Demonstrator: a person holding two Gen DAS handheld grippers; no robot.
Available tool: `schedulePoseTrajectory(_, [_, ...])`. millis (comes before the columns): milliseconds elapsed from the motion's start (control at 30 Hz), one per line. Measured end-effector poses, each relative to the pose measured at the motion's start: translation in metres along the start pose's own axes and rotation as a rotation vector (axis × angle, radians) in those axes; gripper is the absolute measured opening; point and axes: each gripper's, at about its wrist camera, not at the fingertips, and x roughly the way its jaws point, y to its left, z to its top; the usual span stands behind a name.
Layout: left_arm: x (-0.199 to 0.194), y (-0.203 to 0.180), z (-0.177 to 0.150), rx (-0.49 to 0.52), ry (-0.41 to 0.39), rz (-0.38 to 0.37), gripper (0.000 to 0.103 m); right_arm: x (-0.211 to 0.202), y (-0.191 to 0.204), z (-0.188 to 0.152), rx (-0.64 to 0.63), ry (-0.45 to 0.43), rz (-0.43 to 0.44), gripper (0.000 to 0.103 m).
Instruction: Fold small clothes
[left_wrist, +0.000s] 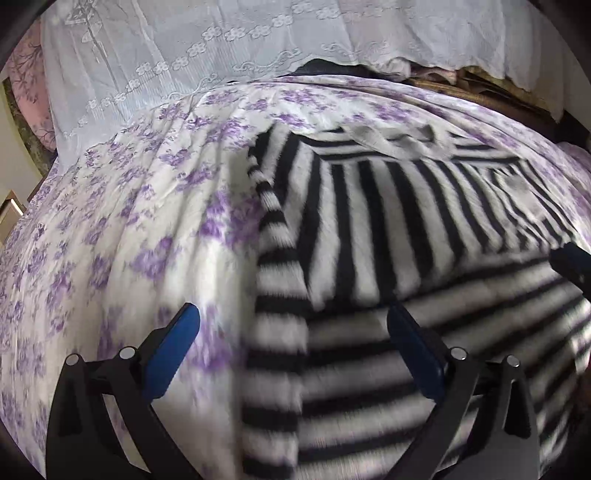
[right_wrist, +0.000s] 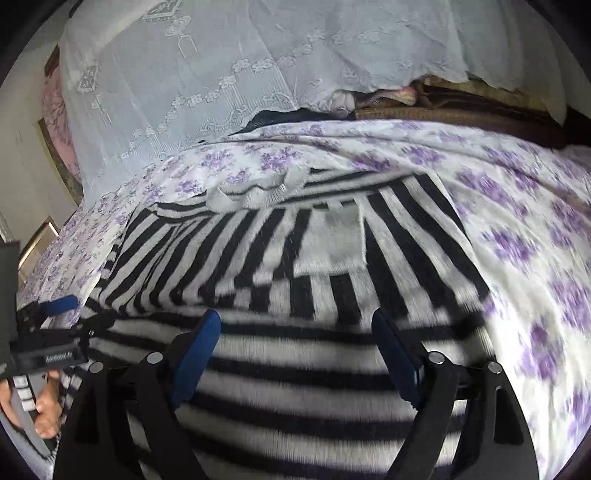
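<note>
Purple-flowered bedding (left_wrist: 122, 221) covers the bed, with a white lace cloth (left_wrist: 184, 55) draped behind it. From the left wrist, the striped sweater (left_wrist: 369, 221) lies flat on the bedding, its lower part doubled over so the stripes cross; the left gripper (left_wrist: 293, 325) hangs over that fold, tongs spread and empty, apparently having let go. From the right wrist, the right gripper (right_wrist: 295, 332) hovers likewise wide, pinching nothing, above the folded edge, probably so the fold can settle.

The sweater (right_wrist: 295, 258) lies on the bedsheet (right_wrist: 517, 221), before the lace cloth (right_wrist: 221, 74).
</note>
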Motion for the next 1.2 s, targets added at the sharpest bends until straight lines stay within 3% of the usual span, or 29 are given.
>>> schedulePoseTrajectory(133, [-0.020,-0.018,-0.030,0.074,0.009,-0.044,0.099,-0.013,0.000,-0.018,0.017,0.048,0.018,0.091])
schedulePoseTrajectory(167, [-0.022,-0.025,-0.037,0.103,0.013,-0.031,0.099,-0.014,0.002,-0.023,0.004,0.063,0.016,0.098])
schedulePoseTrajectory(233, [-0.019,-0.038,-0.047,0.161,0.015,0.040,0.099,-0.007,0.010,-0.035,-0.042,0.123,-0.002,0.100])
schedulePoseTrajectory(367, [-0.015,-0.035,-0.046,0.147,0.028,0.027,0.099,-0.006,0.021,-0.041,-0.103,0.131,-0.052,0.100])
schedulePoseTrajectory(767, [-0.043,-0.017,-0.062,0.093,-0.036,0.058,0.099,-0.083,-0.055,-0.067,0.215,-0.068,0.079,0.100])
schedulePoseTrajectory(967, [-0.062,0.014,-0.074,-0.017,-0.050,-0.071,0.099,-0.100,-0.107,-0.087,0.373,-0.087,0.130,0.100])
schedulePoseTrajectory(1067, [-0.066,0.037,-0.085,-0.093,-0.022,-0.204,0.099,-0.101,-0.122,-0.093,0.439,-0.084,0.201,0.100])
schedulePoseTrajectory(1200, [-0.069,0.058,-0.097,-0.159,0.001,-0.386,0.099,-0.101,-0.117,-0.094,0.407,-0.074,0.227,0.100])
